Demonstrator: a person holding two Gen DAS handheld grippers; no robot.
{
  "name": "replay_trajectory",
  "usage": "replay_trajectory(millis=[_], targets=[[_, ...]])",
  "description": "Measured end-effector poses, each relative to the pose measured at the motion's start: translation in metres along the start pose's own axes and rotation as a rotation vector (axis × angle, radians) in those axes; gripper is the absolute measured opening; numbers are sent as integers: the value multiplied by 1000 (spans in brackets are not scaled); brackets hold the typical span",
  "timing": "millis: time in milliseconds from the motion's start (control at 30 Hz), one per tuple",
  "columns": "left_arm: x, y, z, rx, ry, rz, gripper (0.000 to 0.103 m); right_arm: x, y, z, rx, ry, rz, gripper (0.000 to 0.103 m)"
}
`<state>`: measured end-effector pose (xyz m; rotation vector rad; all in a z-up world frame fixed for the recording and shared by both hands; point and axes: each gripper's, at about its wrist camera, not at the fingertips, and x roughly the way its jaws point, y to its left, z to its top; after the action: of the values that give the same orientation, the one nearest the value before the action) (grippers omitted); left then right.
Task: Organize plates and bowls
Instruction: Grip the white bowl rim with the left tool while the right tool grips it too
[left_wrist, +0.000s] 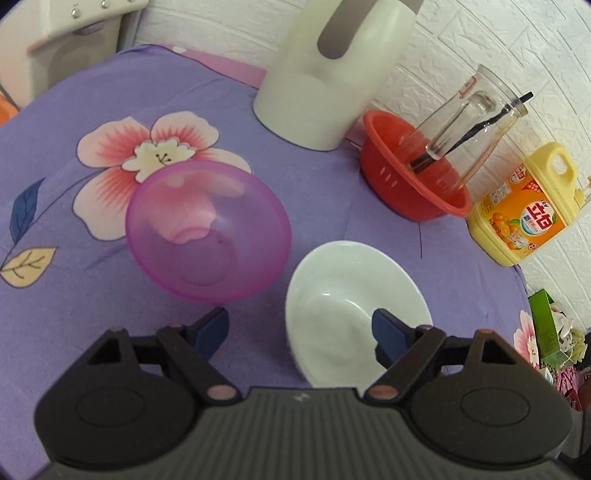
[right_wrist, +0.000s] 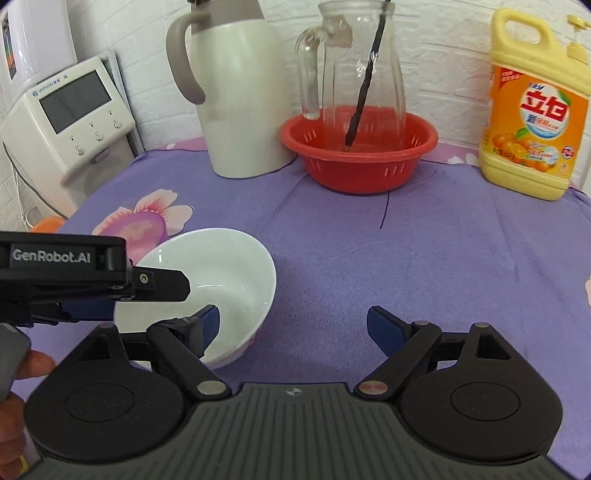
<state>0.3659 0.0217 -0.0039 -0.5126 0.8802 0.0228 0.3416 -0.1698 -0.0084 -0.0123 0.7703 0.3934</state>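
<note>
A white bowl (left_wrist: 343, 295) sits on the purple flowered cloth, right of a see-through pink bowl (left_wrist: 208, 230). My left gripper (left_wrist: 299, 328) is open, its right finger over the white bowl's inside and its left finger outside the rim. In the right wrist view the white bowl (right_wrist: 221, 266) sits at the left, the pink bowl (right_wrist: 142, 230) behind it. The left gripper (right_wrist: 122, 291) reaches in from the left over the bowl's near side. My right gripper (right_wrist: 293, 321) is open and empty, its left fingertip beside the white bowl.
At the back stand a white thermos jug (right_wrist: 236, 88), a red colander basket (right_wrist: 358, 147) holding a glass pitcher (right_wrist: 354, 62) with a dark stick, and a yellow detergent bottle (right_wrist: 532, 103). A white appliance (right_wrist: 70, 118) stands off the table's left edge.
</note>
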Motion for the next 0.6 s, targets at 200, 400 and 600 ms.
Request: replay_trajectory(millis=[200,400,600], targets=[[10,-1,-2,-4,3,16,84,12,6,1,-43,9,-7,103],[9,-7,-4,23,-17,24,84,19,12,4,-90,4,-23,103],[12,-8,-5,36,-27,4,77,31,12,4,-85,18,1,103]])
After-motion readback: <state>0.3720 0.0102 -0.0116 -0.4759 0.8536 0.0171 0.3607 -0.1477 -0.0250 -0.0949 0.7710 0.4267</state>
